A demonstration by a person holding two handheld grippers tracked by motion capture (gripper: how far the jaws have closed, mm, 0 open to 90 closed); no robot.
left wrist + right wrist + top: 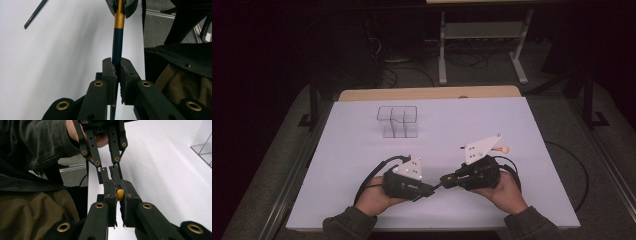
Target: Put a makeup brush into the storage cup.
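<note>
Left gripper (116, 72) is clamped on a dark pen (117, 47) with a gold end; right gripper (120, 195) pinches that gold end, near the table's (512, 120) front edge. Judged risk: opposed pull could slip the pen or pop its cap off. Count: one held pen, one loose pencil (35, 13), one clear organizer (398, 121), one small wooden item (501, 149).

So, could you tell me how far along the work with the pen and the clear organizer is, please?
Nothing looks put away yet: the clear organizer seems empty. In hand: both tongs are shut on one pen, the left tongs on its dark barrel, the right tongs on its gold end. Left to do: a second pen and a small wooden piece lie loose on the table.
</note>
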